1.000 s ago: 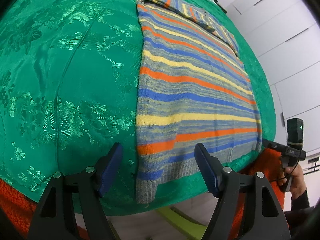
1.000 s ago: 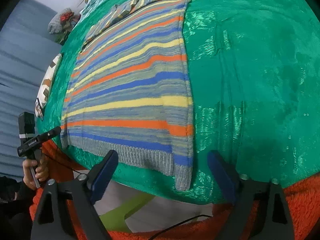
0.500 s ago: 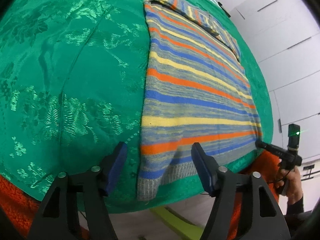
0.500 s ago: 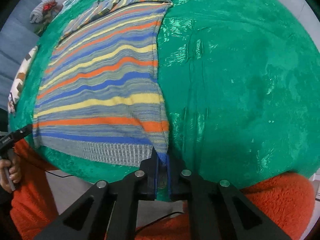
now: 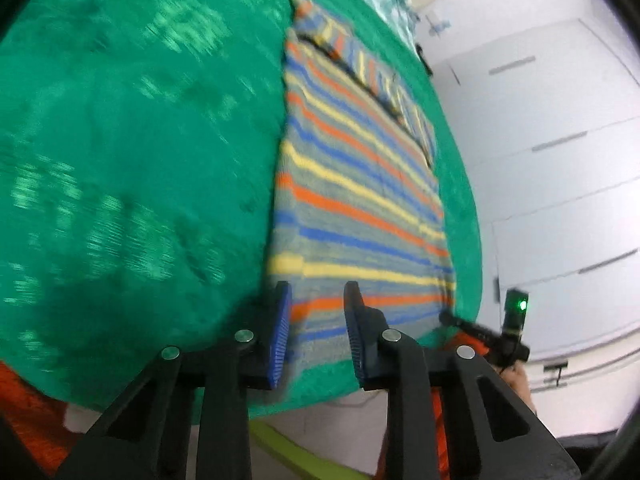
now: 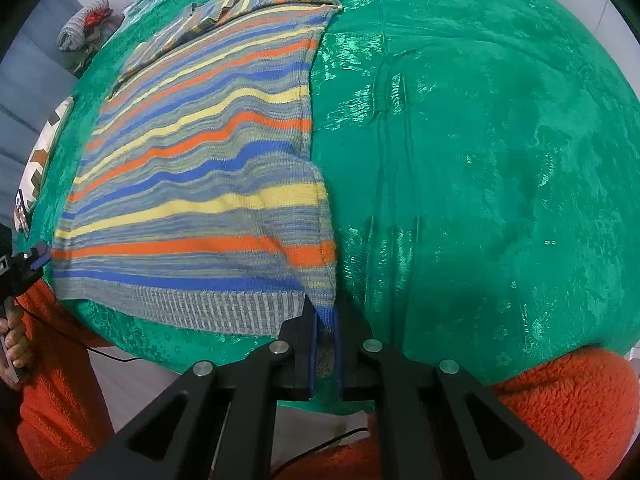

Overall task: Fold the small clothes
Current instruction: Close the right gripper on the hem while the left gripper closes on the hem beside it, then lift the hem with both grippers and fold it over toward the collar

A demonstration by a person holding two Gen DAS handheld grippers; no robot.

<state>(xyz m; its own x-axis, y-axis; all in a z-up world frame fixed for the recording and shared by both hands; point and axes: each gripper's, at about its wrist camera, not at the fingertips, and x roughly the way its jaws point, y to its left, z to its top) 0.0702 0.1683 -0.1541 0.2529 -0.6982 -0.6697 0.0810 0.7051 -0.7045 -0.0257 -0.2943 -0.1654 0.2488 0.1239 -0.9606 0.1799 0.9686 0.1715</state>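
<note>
Striped sweater (image 5: pixel 360 184) lies flat on the green cloth (image 5: pixel 132 168), long axis running from the ribbed hem at the near edge to the collar at the far side. Left gripper (image 5: pixel 318 320), spread wider a second ago, now straddles the hem corner with a narrower gap. Right gripper (image 6: pixel 325 344), then open, pinches the opposite hem corner, slightly lifted.

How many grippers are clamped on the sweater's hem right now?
1: the right gripper pinches the sweater hem corner. The left gripper straddles the other corner, jaws apart.
</note>
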